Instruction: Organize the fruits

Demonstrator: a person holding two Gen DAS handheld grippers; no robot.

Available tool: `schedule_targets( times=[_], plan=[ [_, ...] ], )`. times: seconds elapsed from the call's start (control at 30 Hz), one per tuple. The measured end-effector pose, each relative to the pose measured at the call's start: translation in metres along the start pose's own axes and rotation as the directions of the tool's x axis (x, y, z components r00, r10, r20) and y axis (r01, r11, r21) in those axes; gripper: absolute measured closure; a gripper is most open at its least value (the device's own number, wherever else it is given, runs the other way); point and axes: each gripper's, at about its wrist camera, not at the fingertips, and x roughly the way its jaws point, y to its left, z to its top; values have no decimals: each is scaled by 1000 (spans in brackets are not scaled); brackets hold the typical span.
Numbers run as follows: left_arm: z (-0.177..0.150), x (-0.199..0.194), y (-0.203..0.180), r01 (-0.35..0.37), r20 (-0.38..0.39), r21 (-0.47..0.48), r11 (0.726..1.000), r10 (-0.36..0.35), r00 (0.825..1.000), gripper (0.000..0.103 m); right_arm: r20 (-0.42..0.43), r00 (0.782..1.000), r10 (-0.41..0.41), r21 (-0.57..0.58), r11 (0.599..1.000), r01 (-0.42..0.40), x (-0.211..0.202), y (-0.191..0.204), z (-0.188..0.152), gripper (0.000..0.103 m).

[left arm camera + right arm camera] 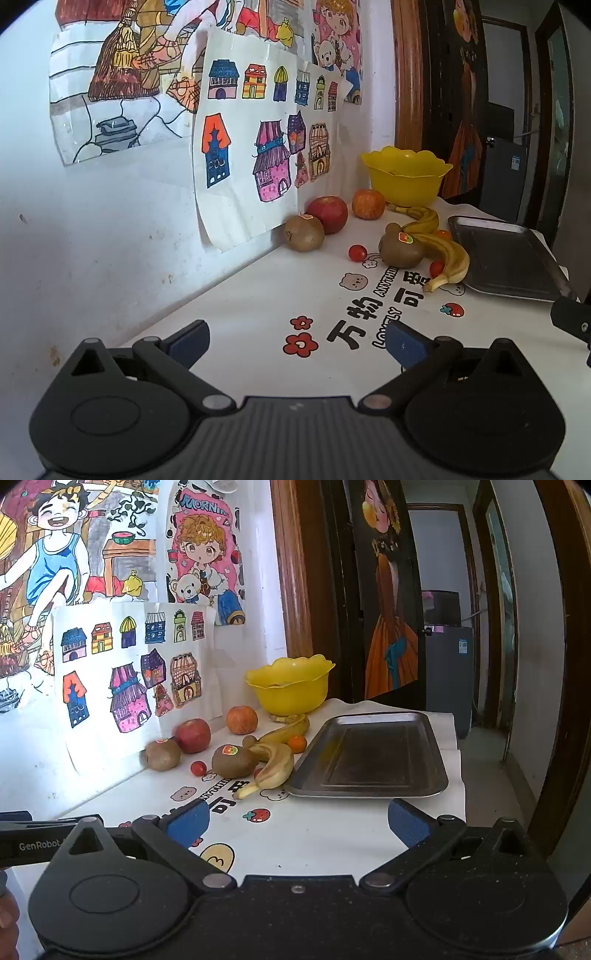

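Fruit lies on a white printed tablecloth by the wall: two kiwis (304, 233) (400, 250), a red apple (328, 214), an orange-red apple (368, 204), two bananas (448, 260) (421, 217) and cherry tomatoes (357, 253). A yellow bowl (406, 175) stands behind them and a metal tray (508, 258) lies to their right. The same fruit shows in the right wrist view: kiwi (233, 761), banana (271, 766), bowl (291, 686), tray (373, 755). My left gripper (299, 341) is open and empty, short of the fruit. My right gripper (299, 821) is open and empty, in front of the tray.
Children's drawings (258, 147) hang on the white wall at left. A wooden door frame (295, 572) and a dark doorway are behind the bowl. The table's right edge (460, 775) drops off beside the tray. Part of the left gripper (37, 836) shows at far left.
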Motion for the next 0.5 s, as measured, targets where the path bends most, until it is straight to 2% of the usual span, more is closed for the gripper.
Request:
schedule_targets(
  times=[0.5],
  plan=[
    [-1, -5, -1, -15, 11, -8, 1000, 15, 1000, 0, 2, 1000, 5, 4, 1000, -5, -3, -1, -1, 1]
  ],
)
